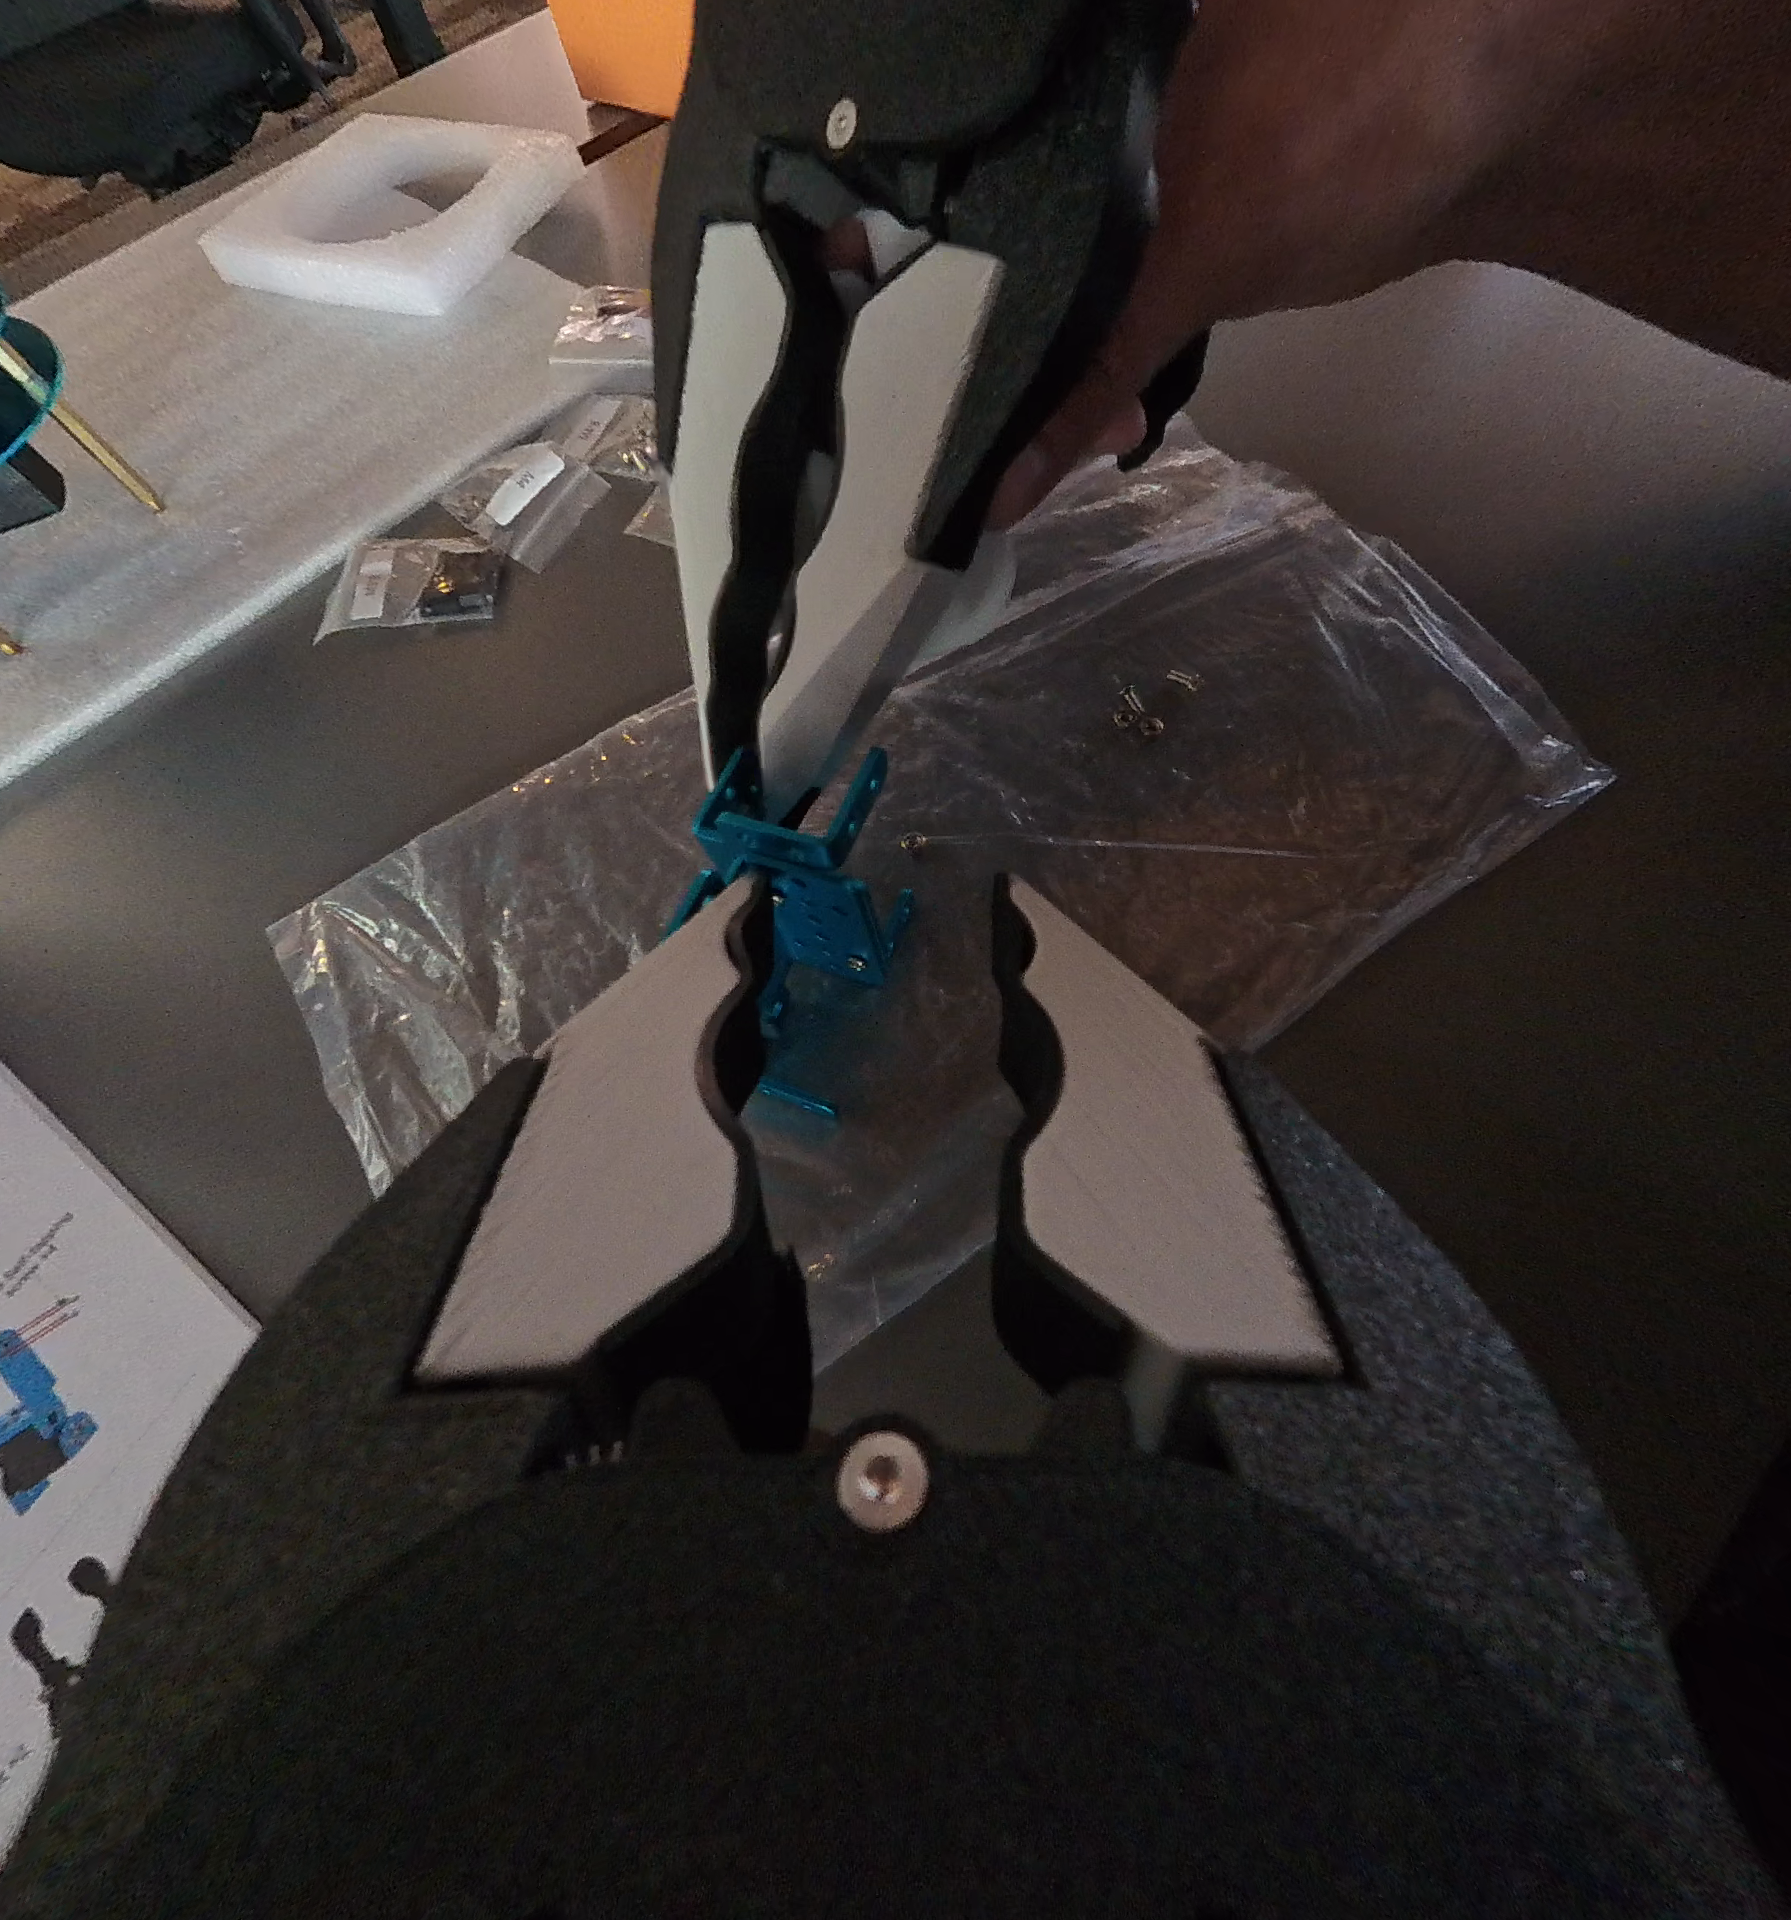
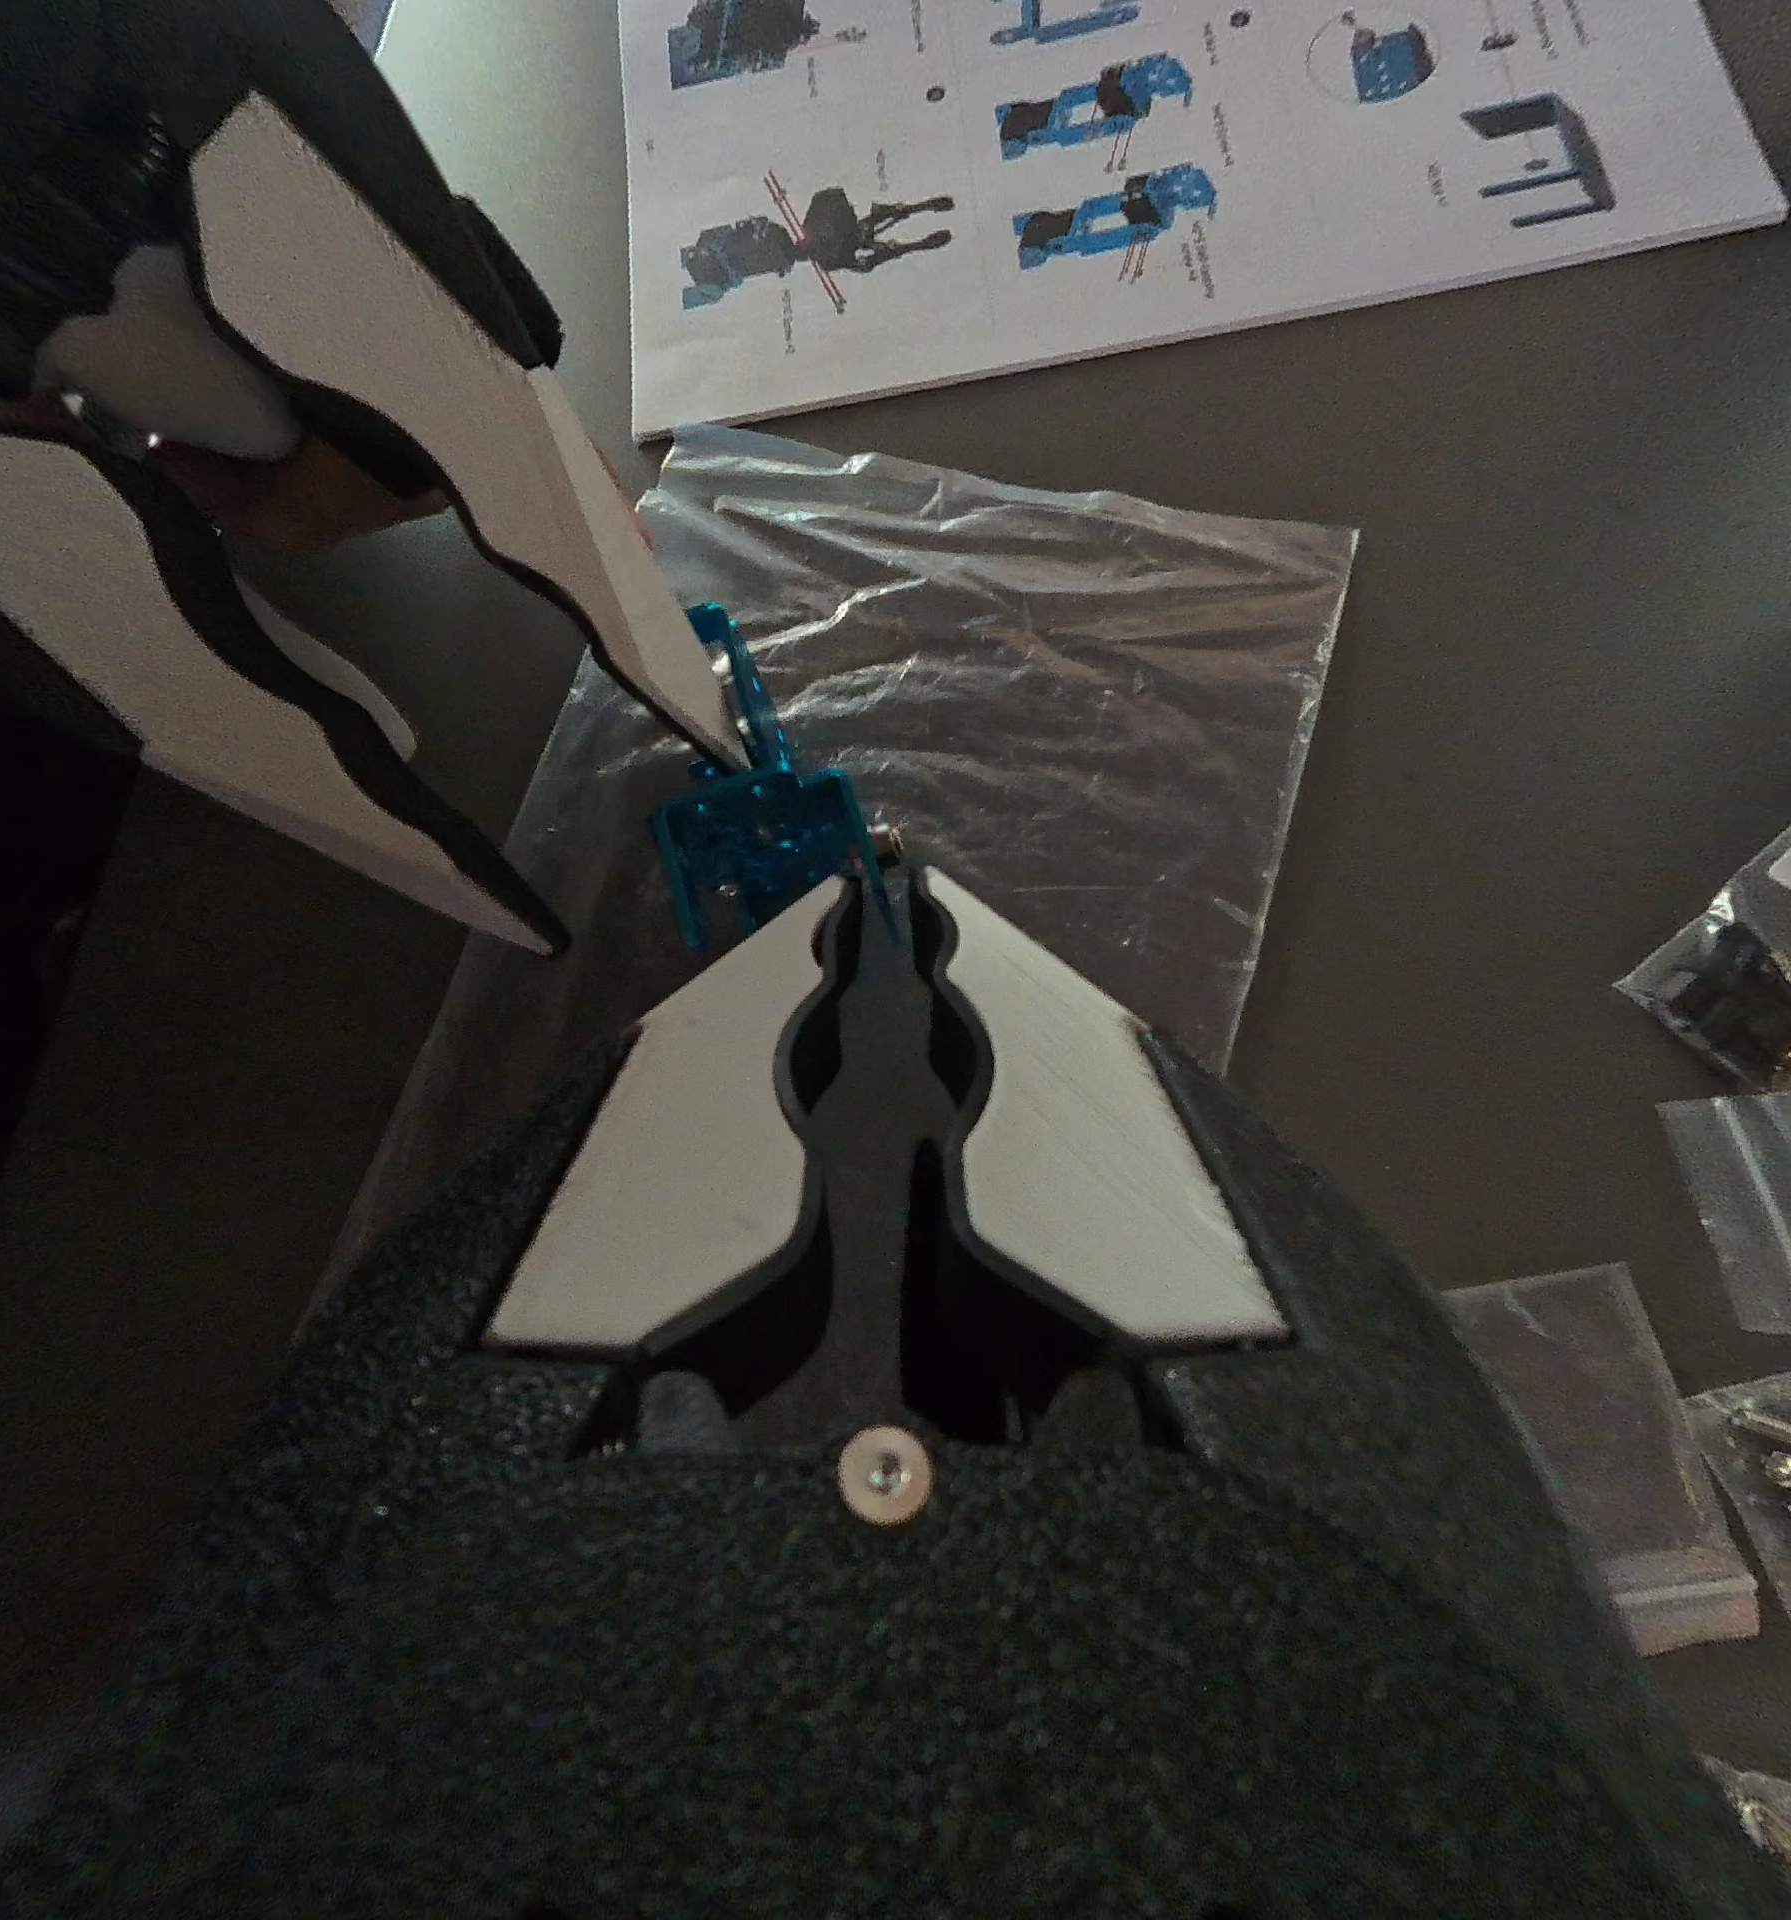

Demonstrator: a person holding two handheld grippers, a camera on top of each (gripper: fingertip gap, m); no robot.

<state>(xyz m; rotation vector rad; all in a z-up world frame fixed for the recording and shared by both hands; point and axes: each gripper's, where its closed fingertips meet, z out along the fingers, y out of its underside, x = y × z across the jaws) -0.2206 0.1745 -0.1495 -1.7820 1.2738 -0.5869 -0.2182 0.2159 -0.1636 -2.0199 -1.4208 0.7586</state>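
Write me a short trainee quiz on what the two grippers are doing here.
1. True or false: the right gripper is shut on the blue bracket.
2. What lies beneath the bracket? A) a clear bag B) a cloth C) a metal tray
3. Fill in: the left gripper is ____ (open or shut), with one fingertip against the bracket.

Key: 1 true; 2 A; 3 open.
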